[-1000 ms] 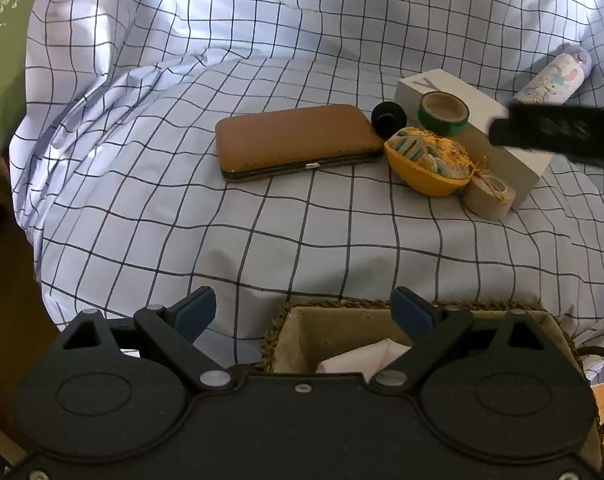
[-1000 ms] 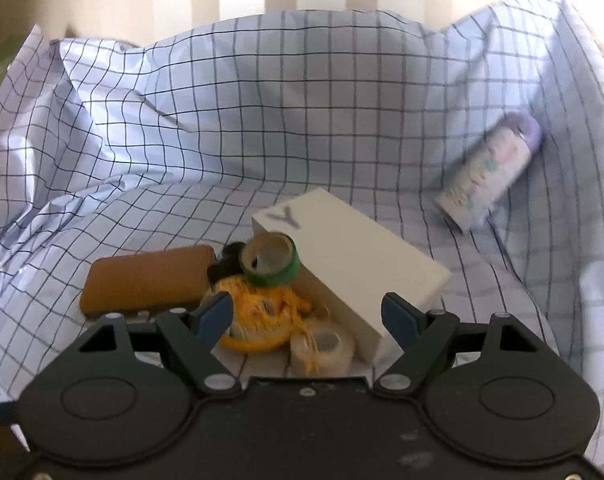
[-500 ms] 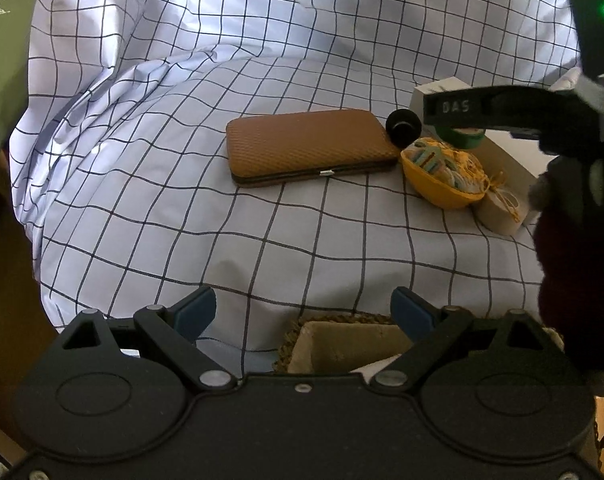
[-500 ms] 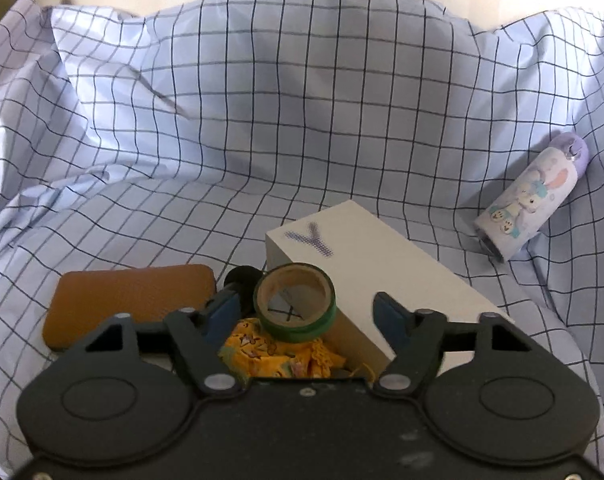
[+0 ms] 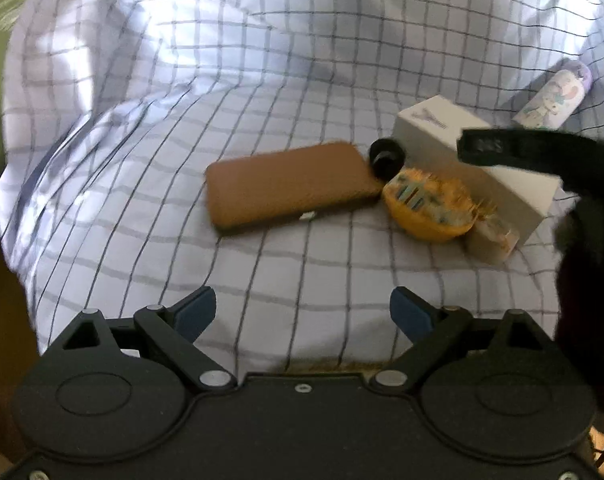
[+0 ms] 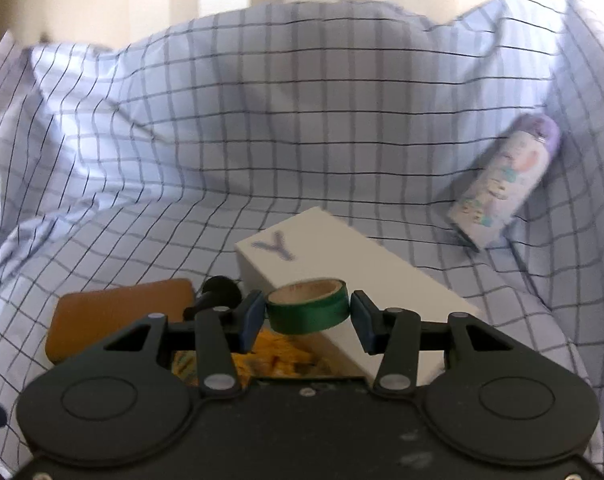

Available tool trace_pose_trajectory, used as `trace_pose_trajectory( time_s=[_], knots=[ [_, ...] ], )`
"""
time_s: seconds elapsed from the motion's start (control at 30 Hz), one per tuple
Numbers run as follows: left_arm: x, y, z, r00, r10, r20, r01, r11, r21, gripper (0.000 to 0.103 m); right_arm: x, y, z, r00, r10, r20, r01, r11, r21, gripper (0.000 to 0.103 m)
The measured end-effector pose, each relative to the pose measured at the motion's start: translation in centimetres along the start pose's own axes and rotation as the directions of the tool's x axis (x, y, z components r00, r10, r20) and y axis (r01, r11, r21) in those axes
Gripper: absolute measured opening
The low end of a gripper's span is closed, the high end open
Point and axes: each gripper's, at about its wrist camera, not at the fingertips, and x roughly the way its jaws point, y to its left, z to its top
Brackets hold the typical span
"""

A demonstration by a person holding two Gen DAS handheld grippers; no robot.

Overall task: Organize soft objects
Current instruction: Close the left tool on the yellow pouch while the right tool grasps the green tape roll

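A green tape roll [image 6: 309, 316] sits between the blue pads of my right gripper [image 6: 306, 311]. Its jaws are closing, and both pads meet the roll's sides. Under them lies a yellow patterned fabric pouch [image 6: 269, 360], also in the left wrist view as the yellow pouch [image 5: 426, 208]. There my right gripper shows as a black bar [image 5: 522, 148] over the white box [image 5: 462, 148]. My left gripper [image 5: 302, 308] stands open over the checked cloth [image 5: 181, 120], with nothing between its fingers.
A brown wallet [image 5: 289, 188] lies left of the pouch, with a small black cap [image 5: 386, 156] between wallet and box. A beige tape roll [image 5: 490, 240] leans on the box. A patterned bottle [image 6: 506, 188] lies at the far right. A woven basket rim [image 5: 342, 366] peeks out below.
My right gripper came forward and down over the pile, and its jaws narrowed from wide apart onto the green tape roll. In the left wrist view the basket slid almost out of sight.
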Motion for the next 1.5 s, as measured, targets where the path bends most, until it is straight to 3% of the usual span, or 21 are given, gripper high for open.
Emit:
trace_pose_trajectory(
  time_s=[0.13,0.33,0.5,0.73,0.9,0.93,1.0,1.03,1.07,1.37,1.5],
  knots=[
    [0.9,-1.0,1.8,0.999,-0.047,-0.008,0.047,0.999,0.009,0.091,-0.8,-1.8,-0.2,1.000,-0.019,0.000,0.019,1.000,0.021,0.046],
    [2.0,-3.4,3.5,0.998,-0.061,0.013,0.060,0.995,0.079,0.091,-0.3,-3.1,-0.9,0.996,-0.087,-0.007,0.087,0.996,-0.022,0.046],
    [3.7,-4.9,4.4,0.998,-0.057,0.002,0.057,0.993,0.101,0.091,0.5,-4.5,-1.2,0.997,-0.065,-0.035,0.066,0.998,0.015,0.046],
    [5.4,-6.9,5.2,0.998,-0.054,-0.009,0.055,0.988,0.143,0.091,0.8,-5.4,-1.1,0.999,-0.036,-0.008,0.036,0.999,0.026,0.065],
    [6.5,-7.5,5.9,0.997,-0.080,-0.021,0.082,0.988,0.134,0.091,1.1,-5.2,-0.8,1.000,-0.019,0.013,0.019,1.000,-0.001,0.064],
    [6.7,-7.6,6.0,0.996,-0.089,-0.024,0.092,0.987,0.131,0.089,1.2,-5.3,-0.7,1.000,-0.016,0.012,0.016,1.000,-0.001,0.064],
    [6.8,-7.4,6.0,0.993,-0.117,-0.032,0.120,0.985,0.120,0.073,1.3,-5.4,-0.6,1.000,-0.005,0.006,0.005,1.000,0.002,0.064],
    [6.9,-7.3,6.0,0.987,-0.152,-0.045,0.156,0.982,0.107,0.059,1.3,-5.4,-0.5,1.000,-0.003,0.004,0.003,1.000,0.005,0.064],
    [6.8,-7.1,6.0,0.982,-0.182,-0.053,0.186,0.978,0.089,0.057,1.4,-5.4,-0.5,1.000,-0.003,0.002,0.003,1.000,0.006,0.064],
    [4.8,-4.5,4.8,0.983,-0.174,-0.064,0.175,0.985,0.006,0.053,1.8,-4.6,-1.2,0.999,-0.019,-0.029,0.019,1.000,-0.023,0.064],
    [3.7,-2.3,4.2,0.988,-0.131,-0.079,0.128,0.991,-0.042,0.053,1.9,-4.2,-1.3,0.999,-0.034,-0.025,0.033,0.999,-0.037,0.068]
  ],
)
